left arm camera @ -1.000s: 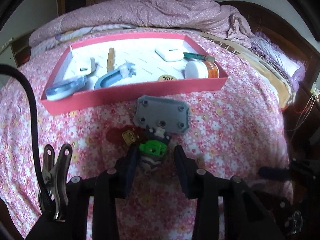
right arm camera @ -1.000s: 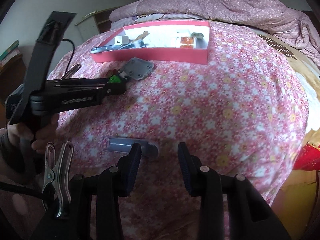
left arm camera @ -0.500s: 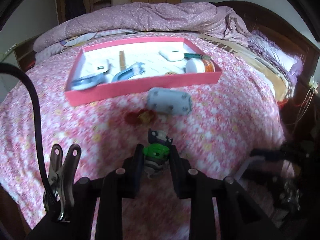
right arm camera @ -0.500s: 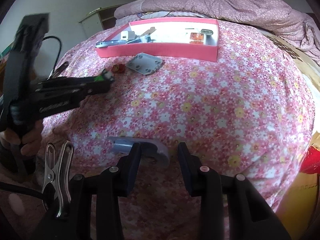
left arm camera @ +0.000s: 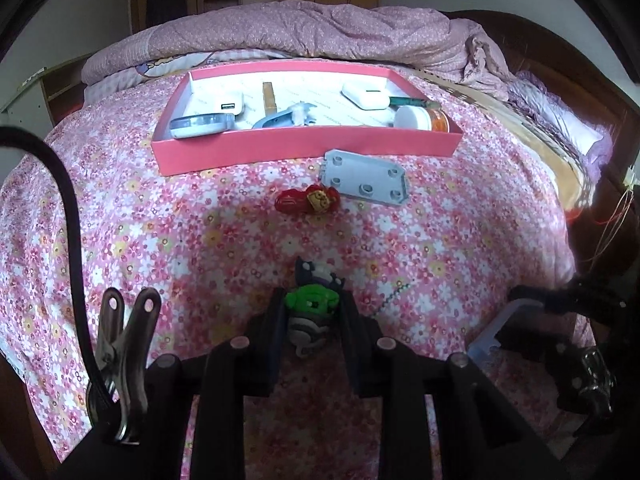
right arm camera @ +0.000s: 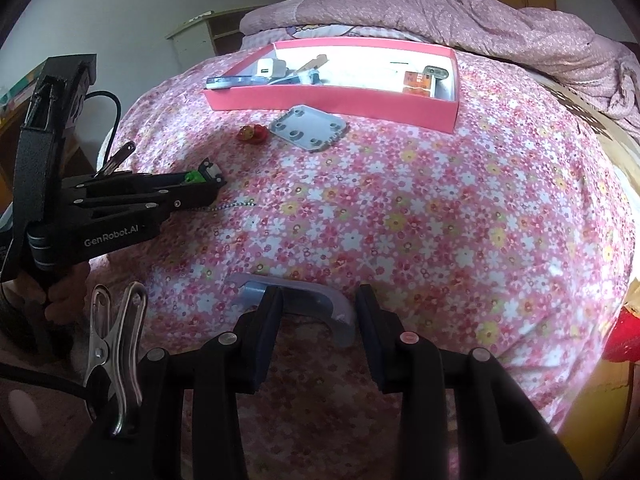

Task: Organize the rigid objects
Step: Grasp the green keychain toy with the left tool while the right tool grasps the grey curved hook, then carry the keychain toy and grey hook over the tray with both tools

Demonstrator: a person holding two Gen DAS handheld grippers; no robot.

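My left gripper [left arm camera: 312, 306] is shut on a small green and grey toy figure [left arm camera: 310, 300], held just above the flowered bedspread; its ball chain [left arm camera: 394, 294] trails to the right. A grey studded plate [left arm camera: 364, 180] and a red toy [left arm camera: 308, 200] lie in front of the pink tray [left arm camera: 304, 148]. In the right wrist view, my right gripper [right arm camera: 318, 304] hangs open over a blue-grey curved handle [right arm camera: 296, 300] on the bedspread. The handle passes behind the left fingertip, and the pads do not press on it.
The tray holds a white charger [left arm camera: 228, 106], a round blue item [left arm camera: 198, 124], a wooden piece [left arm camera: 269, 96], a blue curved handle [left arm camera: 280, 118], a white case [left arm camera: 366, 94] and an orange jar [left arm camera: 424, 120]. A rumpled quilt [left arm camera: 320, 28] lies behind it. A dark bed frame [left arm camera: 560, 60] stands at right.
My left gripper closed on the green toy and drew it back from the grey plate towards the near side, uncovering the red toy. The right gripper barely shifted over the handle.
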